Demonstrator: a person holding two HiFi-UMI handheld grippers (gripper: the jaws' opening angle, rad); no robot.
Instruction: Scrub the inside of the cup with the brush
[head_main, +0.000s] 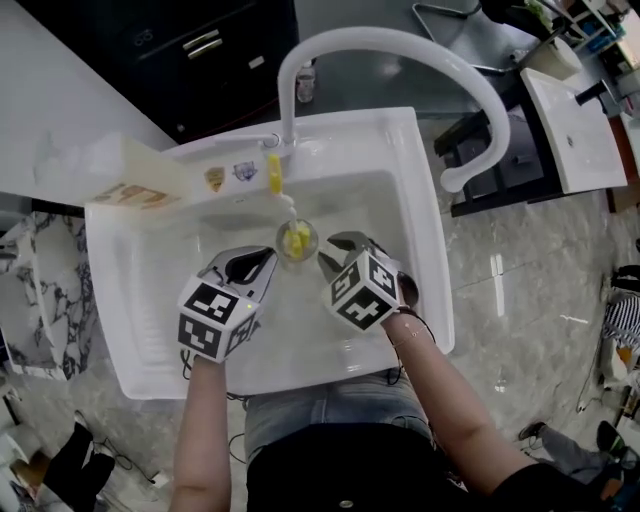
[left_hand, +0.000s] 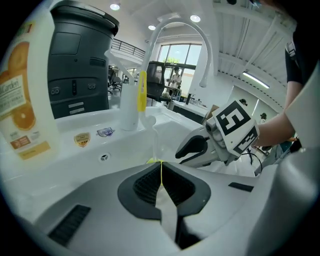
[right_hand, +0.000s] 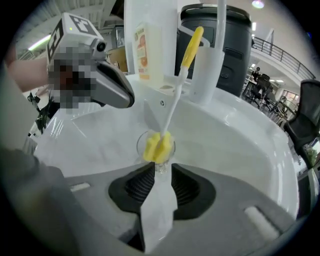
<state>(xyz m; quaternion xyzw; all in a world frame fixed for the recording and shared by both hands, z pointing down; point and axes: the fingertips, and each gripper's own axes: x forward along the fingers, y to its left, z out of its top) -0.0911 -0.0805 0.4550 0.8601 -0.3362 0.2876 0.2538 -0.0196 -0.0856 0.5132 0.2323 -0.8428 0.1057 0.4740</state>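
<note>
Nearest the person, over the front of the white sink (head_main: 150, 310), both grippers point down and inward at the clear cup (right_hand: 141, 146). The left gripper (left_hand: 161, 167) has its jaws clenched together with nothing held (only a sliver of yellow shows through the seam). The right gripper (right_hand: 160, 172) has its jaws released: they stand apart, and the foot of the cup is just beyond their tips, pressed by neither pad.

Between the two grippers the cup stands upright on the sink floor. The brush (right_hand: 171, 107) rests in it, with its yellow sponge head inside the glass and its white stem and yellow handle leaning back toward the base of the faucet (head_main: 400, 45). Farther back, at the sink's far left corner, sits a soap bottle (head_main: 110, 170) with an orange label.
</note>
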